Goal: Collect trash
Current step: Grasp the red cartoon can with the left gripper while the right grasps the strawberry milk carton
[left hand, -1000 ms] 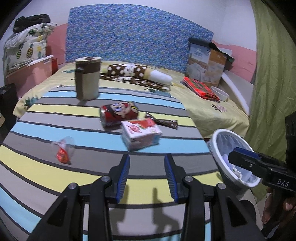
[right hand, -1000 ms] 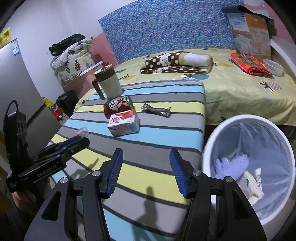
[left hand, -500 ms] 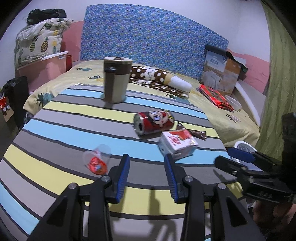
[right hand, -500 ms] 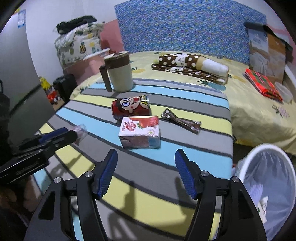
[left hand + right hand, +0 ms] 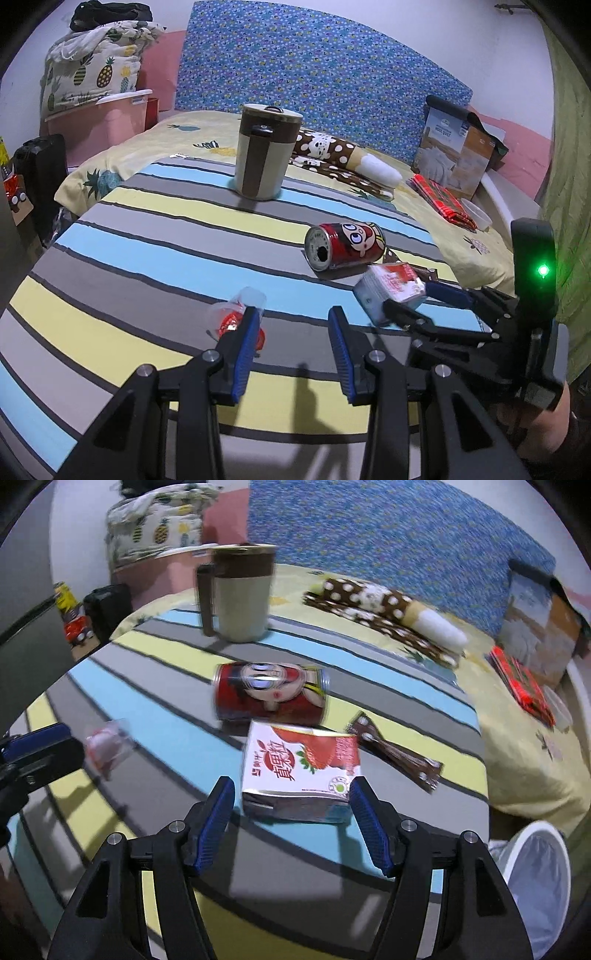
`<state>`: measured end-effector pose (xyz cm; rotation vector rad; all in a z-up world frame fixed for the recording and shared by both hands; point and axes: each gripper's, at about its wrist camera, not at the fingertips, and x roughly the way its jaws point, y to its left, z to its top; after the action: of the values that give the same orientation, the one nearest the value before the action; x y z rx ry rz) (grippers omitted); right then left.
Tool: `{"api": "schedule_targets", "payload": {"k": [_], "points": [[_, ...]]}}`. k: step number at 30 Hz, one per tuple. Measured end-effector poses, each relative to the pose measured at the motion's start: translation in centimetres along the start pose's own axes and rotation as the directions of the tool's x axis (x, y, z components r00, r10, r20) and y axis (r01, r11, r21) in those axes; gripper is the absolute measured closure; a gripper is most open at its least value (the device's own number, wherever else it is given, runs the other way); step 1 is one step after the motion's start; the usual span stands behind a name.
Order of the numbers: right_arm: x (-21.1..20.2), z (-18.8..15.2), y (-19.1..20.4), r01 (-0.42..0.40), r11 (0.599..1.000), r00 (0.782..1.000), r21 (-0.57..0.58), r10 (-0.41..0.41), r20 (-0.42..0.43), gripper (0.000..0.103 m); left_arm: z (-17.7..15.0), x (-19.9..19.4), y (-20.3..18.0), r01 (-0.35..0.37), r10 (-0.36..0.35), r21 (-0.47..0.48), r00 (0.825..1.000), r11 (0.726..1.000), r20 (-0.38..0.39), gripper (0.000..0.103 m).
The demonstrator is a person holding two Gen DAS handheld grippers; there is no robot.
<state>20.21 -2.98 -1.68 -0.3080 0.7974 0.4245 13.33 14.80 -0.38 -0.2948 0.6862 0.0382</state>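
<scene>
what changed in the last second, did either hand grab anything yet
Both grippers moved in over the striped table. The right gripper spread its jaws and now straddles the juice carton, not gripping. The left gripper neared the clear cup, empty. Can, mug and wrapper stayed put.

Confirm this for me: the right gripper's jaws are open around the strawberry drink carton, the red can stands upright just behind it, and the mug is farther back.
One thing is wrong: the red can lies on its side, not upright, as the right wrist view shows. The rest holds: the right gripper has open jaws either side of the strawberry drink carton, and the mug stands farther back.
</scene>
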Motion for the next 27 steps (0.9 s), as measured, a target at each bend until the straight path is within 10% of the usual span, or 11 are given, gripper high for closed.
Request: {"api": "schedule_targets", "payload": {"k": [11, 16, 27], "points": [[-2.7, -3.1, -7.5, 0.027, 0.972, 0.999, 0.232, -0.022, -0.024, 0.037, 0.9, 1.0, -2.0, 0.026, -0.026, 0.045, 1.000, 0.999, -0.003, 0.063], [-3.3, -1.8, -5.9, -0.059, 0.951, 0.998, 0.304, 0.045, 0.052, 0.034, 1.6, 1.3, -2.7, 0.028, -0.028, 0.065, 1.000, 0.997, 0.002, 0.063], [1.4, 0.3, -4.4, 0.049, 0.931, 0.999, 0.361, -0.042, -0.029, 0.033, 1.9, 1.4, -1.6, 0.020, -0.020, 0.048, 1.000, 0.999, 0.000, 0.061]]}}
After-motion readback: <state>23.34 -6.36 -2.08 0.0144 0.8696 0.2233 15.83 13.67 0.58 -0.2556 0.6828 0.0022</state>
